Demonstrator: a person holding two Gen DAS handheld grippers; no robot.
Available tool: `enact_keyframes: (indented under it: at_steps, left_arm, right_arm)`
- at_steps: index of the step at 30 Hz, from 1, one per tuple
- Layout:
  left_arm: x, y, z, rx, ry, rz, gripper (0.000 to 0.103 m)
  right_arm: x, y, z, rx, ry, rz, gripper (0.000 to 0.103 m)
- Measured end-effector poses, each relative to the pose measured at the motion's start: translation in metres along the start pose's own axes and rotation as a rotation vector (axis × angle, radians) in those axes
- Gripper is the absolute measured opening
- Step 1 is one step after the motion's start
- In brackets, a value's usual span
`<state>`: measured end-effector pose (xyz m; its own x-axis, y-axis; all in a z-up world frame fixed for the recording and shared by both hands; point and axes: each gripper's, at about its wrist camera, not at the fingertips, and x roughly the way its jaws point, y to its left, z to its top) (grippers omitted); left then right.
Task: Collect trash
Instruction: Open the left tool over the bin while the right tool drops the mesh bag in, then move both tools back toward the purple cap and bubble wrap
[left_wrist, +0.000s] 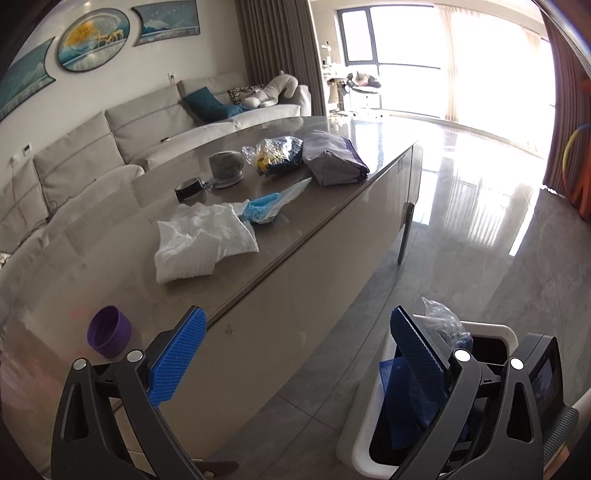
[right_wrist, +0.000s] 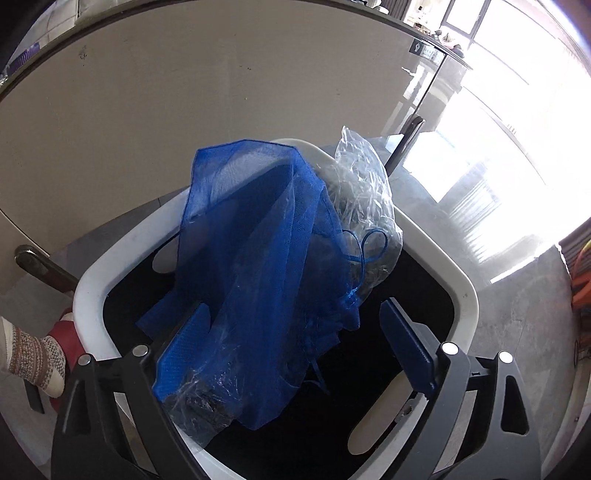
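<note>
The right gripper (right_wrist: 295, 350) is spread wide over the white bin (right_wrist: 436, 236), gripping nothing; a blue mesh bag (right_wrist: 258, 240) and clear plastic wrap (right_wrist: 365, 184) sit in the bin. The left gripper (left_wrist: 295, 354) is also spread and empty, near the table (left_wrist: 295, 236) edge. On the table, from near to far: a purple cup (left_wrist: 109, 336), white wrapping (left_wrist: 199, 240), a blue-filled plastic bag (left_wrist: 269, 205).

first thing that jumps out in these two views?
The blue mesh bag, tangled with clear plastic, spilling over the rim of the white bin right under the open right gripper. In the left view, crumpled white wrap lies mid-table, with a purple ring near the edge by the open left gripper.
</note>
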<state>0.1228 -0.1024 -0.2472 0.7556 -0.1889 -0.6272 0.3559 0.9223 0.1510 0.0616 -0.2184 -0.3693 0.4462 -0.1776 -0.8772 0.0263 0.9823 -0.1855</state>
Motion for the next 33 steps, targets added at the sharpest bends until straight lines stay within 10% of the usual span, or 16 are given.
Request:
enact_keyframes:
  at_steps: [9,33]
  left_arm:
    - [0.001,0.003,0.002,-0.007,0.003,-0.003,0.098]
    - [-0.006,0.024,0.012,-0.072,-0.035,0.025,0.098]
  right_arm:
    - [0.018,-0.003,-0.007,0.030,0.052,-0.029,0.093]
    - [-0.064,-0.009,0.016,0.066,-0.276,0.012,0.098]
